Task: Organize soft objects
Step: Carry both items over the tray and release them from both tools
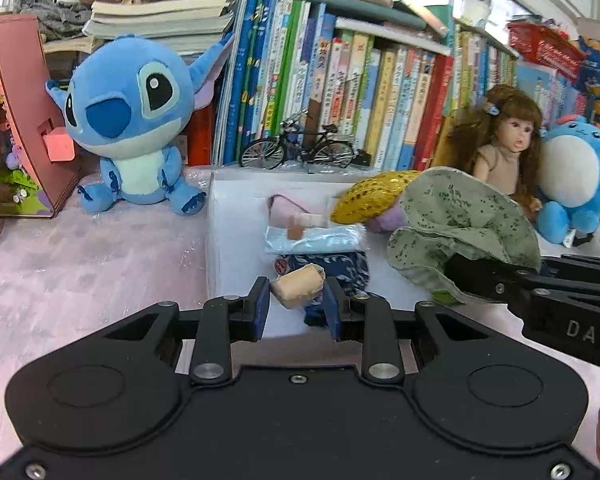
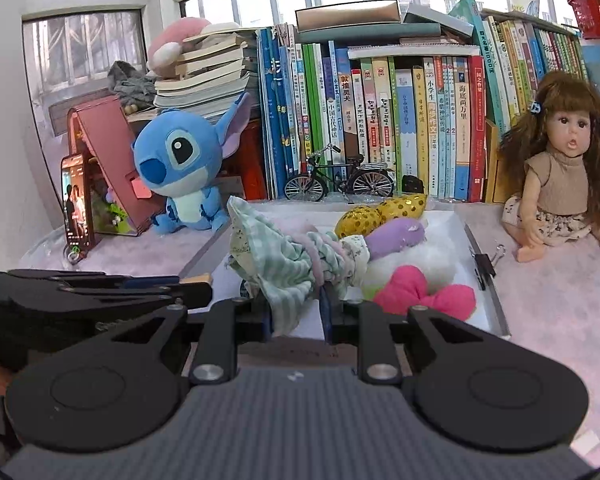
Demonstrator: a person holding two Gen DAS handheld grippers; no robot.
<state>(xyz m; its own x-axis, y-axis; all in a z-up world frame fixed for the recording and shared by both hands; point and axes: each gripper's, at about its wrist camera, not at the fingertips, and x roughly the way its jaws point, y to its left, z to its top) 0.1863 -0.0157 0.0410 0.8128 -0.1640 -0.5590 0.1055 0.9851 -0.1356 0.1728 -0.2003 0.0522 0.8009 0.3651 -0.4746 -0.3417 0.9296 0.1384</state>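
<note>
The left gripper (image 1: 298, 306) sits at lower centre of the left view, fingers apart, with a small beige cloth bundle (image 1: 299, 285) between them; contact cannot be confirmed. The bundle lies on a dark blue patterned cloth (image 1: 342, 276) in the white tray (image 1: 236, 216).

The right gripper (image 2: 296, 312) is clamped on a green striped cloth (image 2: 284, 264), lifted over the tray's near edge (image 2: 494, 300). In the left view this cloth (image 1: 464, 224) fills centre right and hides the tray's right half.

Open bench (image 1: 92, 264) lies at left of the left view, bounded by the blue plush toy (image 1: 134, 120) and pink wooden house (image 1: 28, 120). In the right view, bare bench (image 2: 560, 308) remains at lower right, between the tray edge and the doll (image 2: 560, 164).

A gold sequin toy (image 2: 380, 210), purple toy (image 2: 396, 236) and pink plush flower (image 2: 424, 294) lie in the tray; the lifted cloth partly covers the purple one. A binder clip (image 2: 486, 266) sits on the tray's right edge. The model bicycle (image 2: 340, 180) stands before the books (image 2: 400, 120).
</note>
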